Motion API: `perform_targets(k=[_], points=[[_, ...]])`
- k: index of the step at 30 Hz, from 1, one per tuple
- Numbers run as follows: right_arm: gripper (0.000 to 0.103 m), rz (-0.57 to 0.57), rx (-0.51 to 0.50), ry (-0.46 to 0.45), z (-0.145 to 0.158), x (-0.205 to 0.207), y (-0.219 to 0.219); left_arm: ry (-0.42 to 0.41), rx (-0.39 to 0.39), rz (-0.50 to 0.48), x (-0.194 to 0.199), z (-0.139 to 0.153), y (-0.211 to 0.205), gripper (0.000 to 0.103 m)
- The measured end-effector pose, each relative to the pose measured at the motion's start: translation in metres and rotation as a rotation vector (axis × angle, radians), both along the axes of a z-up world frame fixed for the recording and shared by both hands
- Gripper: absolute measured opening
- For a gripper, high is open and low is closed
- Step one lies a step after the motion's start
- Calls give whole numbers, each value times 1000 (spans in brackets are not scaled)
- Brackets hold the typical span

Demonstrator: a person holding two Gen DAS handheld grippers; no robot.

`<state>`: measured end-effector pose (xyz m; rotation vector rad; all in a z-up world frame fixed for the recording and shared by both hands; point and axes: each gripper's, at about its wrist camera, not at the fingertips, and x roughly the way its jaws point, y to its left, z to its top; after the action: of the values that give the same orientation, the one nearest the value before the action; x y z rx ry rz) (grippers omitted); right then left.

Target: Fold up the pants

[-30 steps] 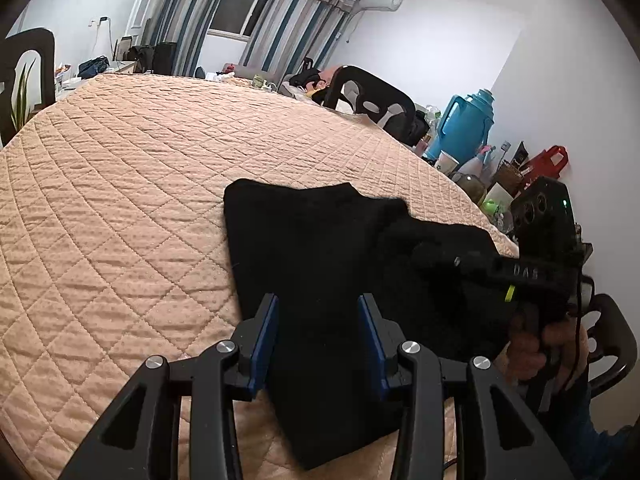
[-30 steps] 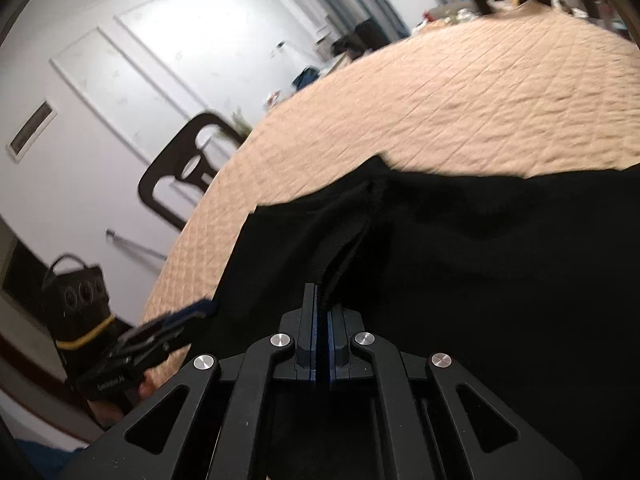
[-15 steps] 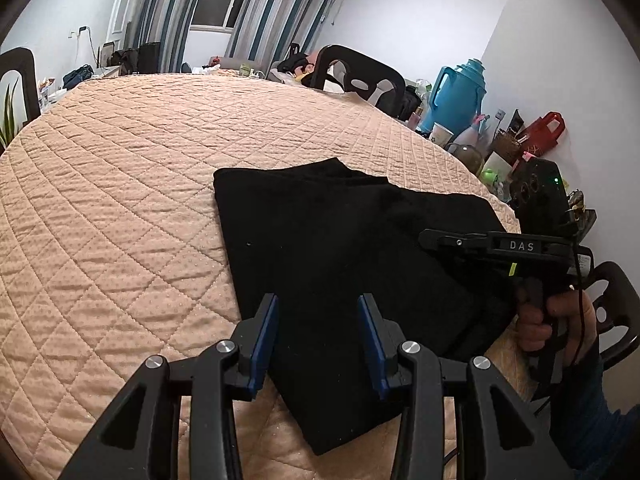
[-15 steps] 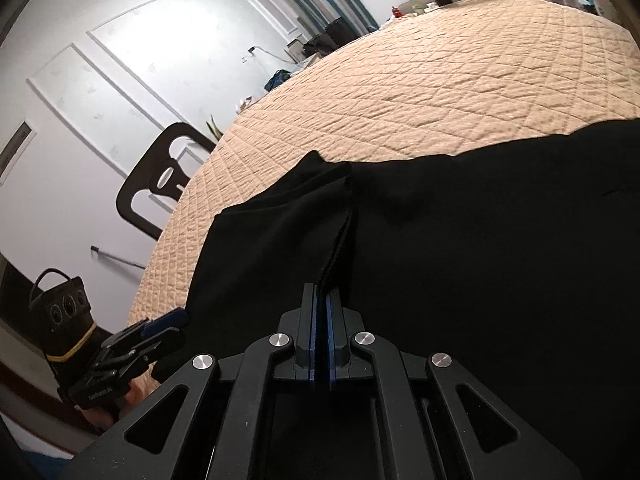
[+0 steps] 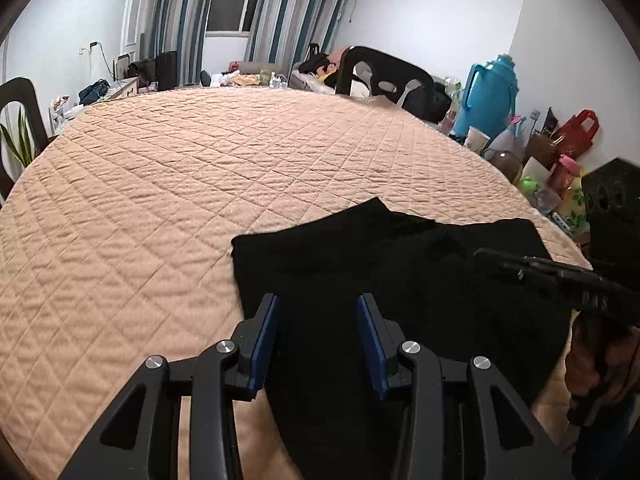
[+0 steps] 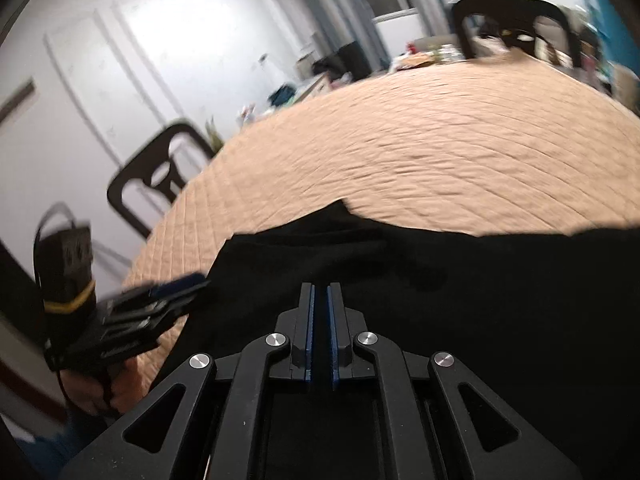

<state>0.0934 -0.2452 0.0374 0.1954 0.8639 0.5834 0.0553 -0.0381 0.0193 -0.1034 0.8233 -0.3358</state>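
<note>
Black pants (image 5: 400, 264) lie folded and flat on the peach quilted table cover (image 5: 200, 184), near its right front edge. My left gripper (image 5: 316, 300) hovers open above the pants' left edge, with nothing between its blue pads. My right gripper (image 6: 320, 286) is over the middle of the pants (image 6: 480, 280). Its jaws are opening: a narrow gap shows between the pads, and I see no fold pinched in it. In the left wrist view the right gripper (image 5: 484, 256) reaches in from the right, held by a hand. The right wrist view shows the left gripper (image 6: 192, 284), blurred.
A dark chair (image 5: 380, 68) stands at the far side and another (image 6: 160, 176) at the left. A blue thermos (image 5: 490, 96), cups and bags crowd the floor to the right of the table. The quilted cover (image 6: 440, 140) stretches bare beyond the pants.
The right gripper's pads have parted slightly, and the cloth ridge it pinched now lies flat. The right gripper rose a little. The left gripper shifted leftward, to the pants' left edge.
</note>
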Motion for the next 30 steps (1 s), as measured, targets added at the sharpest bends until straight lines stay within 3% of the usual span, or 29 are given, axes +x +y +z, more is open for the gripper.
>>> perform_targets(k=[4,6,8,10,14,19,22,24,30], points=[[5,61,-37,66,-13,28,32,19,25,4,13,-6,-5,44],[5,20,-88,100,-24,44,34,19,26,0,17,-6,-6,45],[5,-17,-7,133,-28,56,18,23,17,-1,20,-7,-4,45],[5,-85,-20,117,-25,55,5,21,11,1,20,-6,-3,45],[5,-78,-11,106,-26,33,-9,6,31,6,5,-5,-6,45],[5,-19,-65,17,-20,-24,-8,-6,70,20,-25,-1,-11,45],[12,29,-88,-3,-25,-48,-5,-10,101,5,-43,-5,-15,45],[12,41,-102,-68,-28,-63,-7,-27,127,6,-54,-7,-17,45],[12,21,-41,-68,-32,-66,-22,-43,144,15,-63,-7,-16,46]])
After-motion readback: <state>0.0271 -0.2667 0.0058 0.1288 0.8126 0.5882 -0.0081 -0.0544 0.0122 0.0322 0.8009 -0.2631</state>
